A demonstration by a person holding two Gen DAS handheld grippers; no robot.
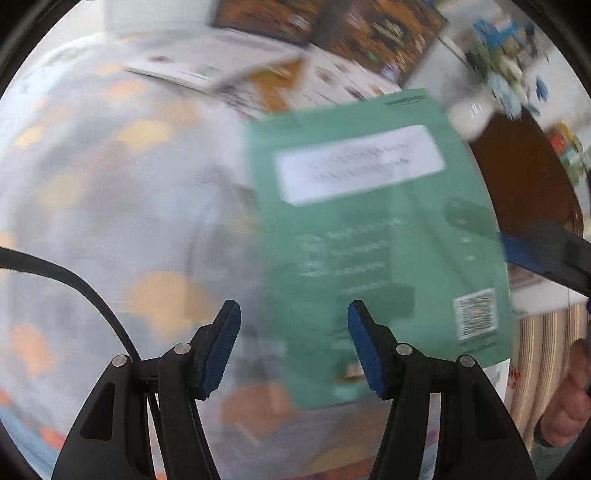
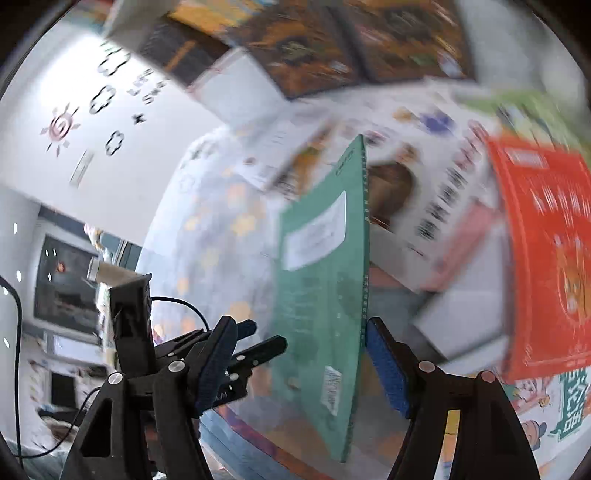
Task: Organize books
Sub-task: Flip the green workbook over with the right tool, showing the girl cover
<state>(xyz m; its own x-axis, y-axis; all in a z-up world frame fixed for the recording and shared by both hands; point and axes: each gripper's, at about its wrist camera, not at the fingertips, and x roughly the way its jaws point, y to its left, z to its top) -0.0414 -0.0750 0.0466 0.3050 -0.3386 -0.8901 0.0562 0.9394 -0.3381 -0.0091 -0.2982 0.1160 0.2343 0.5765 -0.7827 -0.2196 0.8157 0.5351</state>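
A thin green book (image 1: 369, 240) with a white label hangs blurred over the patterned cloth (image 1: 110, 192). My left gripper (image 1: 293, 343) is open with nothing between its pads; the book passes behind its right finger. My right gripper (image 1: 480, 225) straddles the book's right edge, one finger over the cover and the blue pad behind it. In the right wrist view the green book (image 2: 325, 295) stands on edge between the wide-apart jaws of my right gripper (image 2: 299, 354). It leans at the right pad (image 2: 388, 369), well clear of the left one. My left gripper (image 2: 266, 334) shows at the left.
A red book (image 2: 546, 240), a white book with a barcode (image 2: 443, 206) and a cartoon-covered book (image 2: 554, 413) lie to the right. An open white book (image 1: 207, 62) and dark picture books (image 1: 369, 29) lie farther back. A brown round table (image 1: 524, 177) and a person's hand (image 1: 569, 398) are at the right.
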